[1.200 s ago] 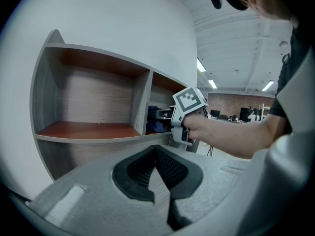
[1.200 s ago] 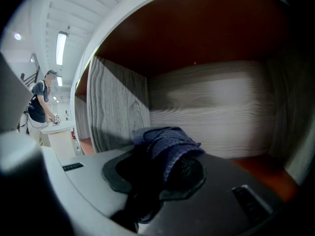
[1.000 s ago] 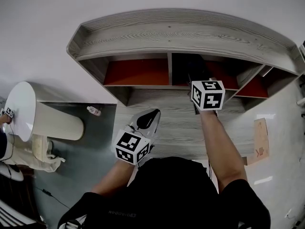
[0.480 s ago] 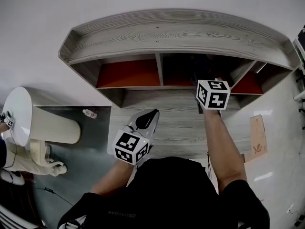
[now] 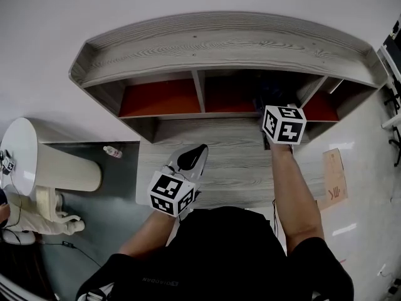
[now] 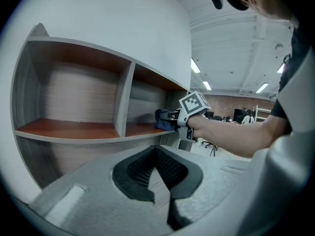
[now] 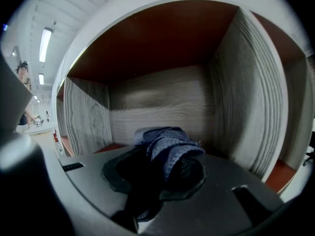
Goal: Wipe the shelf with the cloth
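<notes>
Though the head view loses its tips in the dark middle compartment, the right tool [image 7: 165, 167] clamps the blue cloth [image 7: 165, 140] inside the shelf [image 5: 219, 46] at upper centre; the left tool [image 6: 158, 156], closed and empty, hangs below the shelf.

The right arm [image 5: 291, 193] stretches up the right of the frame, the right gripper [image 7: 156, 167] clamped on a cloth [image 7: 167, 140]. The left gripper [image 5: 197, 153] hangs low at centre, jaws seemingly together, empty.
</notes>
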`<state>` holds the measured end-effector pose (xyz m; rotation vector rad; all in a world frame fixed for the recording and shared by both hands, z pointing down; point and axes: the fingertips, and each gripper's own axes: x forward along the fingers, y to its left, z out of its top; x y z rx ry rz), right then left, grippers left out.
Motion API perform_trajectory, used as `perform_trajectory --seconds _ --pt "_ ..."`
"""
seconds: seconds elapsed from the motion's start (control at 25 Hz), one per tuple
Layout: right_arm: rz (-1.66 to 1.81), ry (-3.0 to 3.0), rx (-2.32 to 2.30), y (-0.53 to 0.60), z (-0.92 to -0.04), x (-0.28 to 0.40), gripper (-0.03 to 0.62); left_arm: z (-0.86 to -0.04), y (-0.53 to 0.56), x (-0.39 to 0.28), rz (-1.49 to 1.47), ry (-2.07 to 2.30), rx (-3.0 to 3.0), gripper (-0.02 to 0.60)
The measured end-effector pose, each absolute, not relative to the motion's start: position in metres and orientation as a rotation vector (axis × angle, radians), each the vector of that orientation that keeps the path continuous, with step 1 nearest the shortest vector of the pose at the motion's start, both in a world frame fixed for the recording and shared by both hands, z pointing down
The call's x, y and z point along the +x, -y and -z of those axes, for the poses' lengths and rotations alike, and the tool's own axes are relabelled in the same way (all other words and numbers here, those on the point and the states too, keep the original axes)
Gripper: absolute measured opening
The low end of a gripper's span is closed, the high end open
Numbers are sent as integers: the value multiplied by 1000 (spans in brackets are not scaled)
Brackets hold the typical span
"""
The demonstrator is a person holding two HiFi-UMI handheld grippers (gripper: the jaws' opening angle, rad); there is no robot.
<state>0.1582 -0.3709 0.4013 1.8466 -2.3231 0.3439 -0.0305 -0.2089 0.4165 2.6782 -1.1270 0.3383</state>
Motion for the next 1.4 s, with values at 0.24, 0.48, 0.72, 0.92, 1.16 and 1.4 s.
perform_trajectory --seconds 0.24,0.48,0.72,0.92,1.16,1.4 --pt "-354 2298 1887 372 -402 180 95 -419 207 -22 -336 1116 2680 8" --pt "-359 2276 1924 374 -400 196 97 -417 208 -18 -333 1118 2682 8" --pt "-366 2262 1948 373 -401 206 96 -417 208 -19 -340 1121 2686 8" --pt "-363 2254 1946 373 -402 207 95 -416 207 -20 -347 1117 2689 8" --pt "-362 2249 1946 374 -402 207 95 -415 207 -22 -349 1115 2693 8" --pt "-365 2249 1953 374 -399 207 95 -413 207 -26 -351 1121 2695 8"
